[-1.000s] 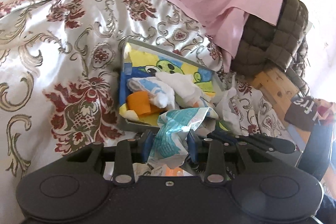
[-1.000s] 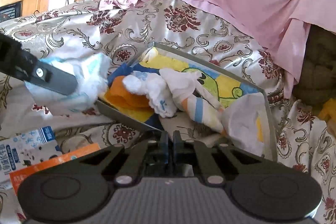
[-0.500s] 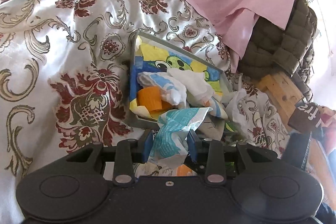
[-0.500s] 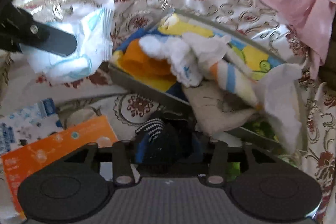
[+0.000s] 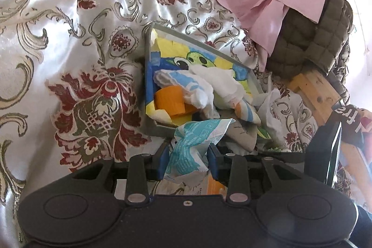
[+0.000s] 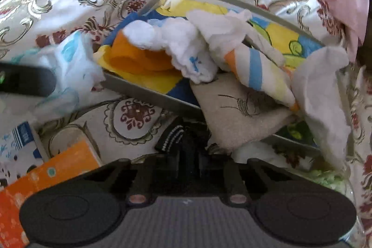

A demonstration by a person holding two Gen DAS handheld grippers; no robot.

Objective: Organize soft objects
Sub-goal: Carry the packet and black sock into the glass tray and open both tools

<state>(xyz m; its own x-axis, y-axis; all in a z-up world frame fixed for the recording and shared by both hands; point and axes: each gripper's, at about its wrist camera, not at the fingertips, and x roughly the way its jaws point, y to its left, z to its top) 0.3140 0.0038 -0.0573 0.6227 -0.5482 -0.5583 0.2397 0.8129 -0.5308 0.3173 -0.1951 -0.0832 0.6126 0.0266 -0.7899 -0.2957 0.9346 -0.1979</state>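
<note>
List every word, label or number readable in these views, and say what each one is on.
"fra": white letters on a dark sleeve or band at the right edge of the left wrist view; the rest is cut off.
Teal and white packet in the left gripper: printed, too blurred to read.
White and blue carton: print too small to read.
Orange box: no readable text.

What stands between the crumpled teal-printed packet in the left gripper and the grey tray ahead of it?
Nothing solid blocks the way. The packet is clamped in the left gripper, right at the tray's near rim. The tray is piled with cloths and an orange roll, so little bare floor shows.
</note>
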